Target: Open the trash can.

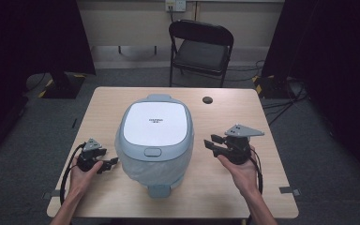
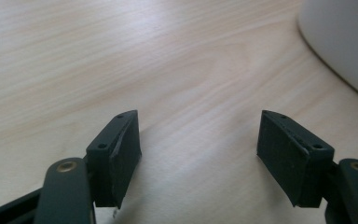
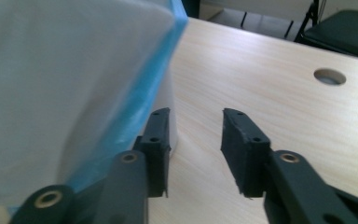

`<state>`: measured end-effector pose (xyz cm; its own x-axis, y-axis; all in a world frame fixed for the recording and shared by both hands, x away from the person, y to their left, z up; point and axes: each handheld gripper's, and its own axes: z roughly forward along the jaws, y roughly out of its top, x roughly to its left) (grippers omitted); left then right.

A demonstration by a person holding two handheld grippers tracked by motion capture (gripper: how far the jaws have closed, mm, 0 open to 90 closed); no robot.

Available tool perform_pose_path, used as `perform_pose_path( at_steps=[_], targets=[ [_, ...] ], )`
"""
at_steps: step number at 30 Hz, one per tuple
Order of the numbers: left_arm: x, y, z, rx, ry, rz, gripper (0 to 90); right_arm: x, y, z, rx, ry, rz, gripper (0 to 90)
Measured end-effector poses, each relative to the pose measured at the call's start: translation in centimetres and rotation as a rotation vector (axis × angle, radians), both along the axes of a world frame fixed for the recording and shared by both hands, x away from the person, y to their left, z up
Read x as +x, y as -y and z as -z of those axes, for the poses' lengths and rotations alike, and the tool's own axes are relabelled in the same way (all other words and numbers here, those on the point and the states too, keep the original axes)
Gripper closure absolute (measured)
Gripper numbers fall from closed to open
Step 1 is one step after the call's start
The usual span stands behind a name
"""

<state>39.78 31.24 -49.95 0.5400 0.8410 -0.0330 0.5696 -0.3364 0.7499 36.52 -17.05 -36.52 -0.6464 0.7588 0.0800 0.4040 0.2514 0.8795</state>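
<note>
closed bin (image 1: 154, 140) on the table (image 1: 243, 187), bag (image 1: 143, 173) lining it, contents hidden; left gripper (image 1: 108, 163) and right gripper (image 1: 212, 143) flank it, both released, jaws empty.

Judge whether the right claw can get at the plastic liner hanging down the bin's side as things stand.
Probably yes: the right claw stands open right beside the liner, with bare table around it and nothing between them.

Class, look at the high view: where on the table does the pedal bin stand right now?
The pedal bin stands near the middle of the wooden table, lid shut, between the left gripper and the right gripper, with a round cable hole behind it to the right.
</note>
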Motion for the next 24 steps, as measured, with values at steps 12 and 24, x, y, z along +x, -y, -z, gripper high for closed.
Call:
perform_pose_path(
  at_steps=[12,24],
  targets=[
    [0.1,0.2,0.2,0.021,0.021,-0.016,27.6,-2.8,-1.3,-6.4,0.069,0.141,-0.157,87.3],
    [0.1,0.4,0.2,0.021,0.02,-0.033,25.8,-4.4,-6.5,-9.0,0.133,0.148,-0.419,90.0]
  ],
)
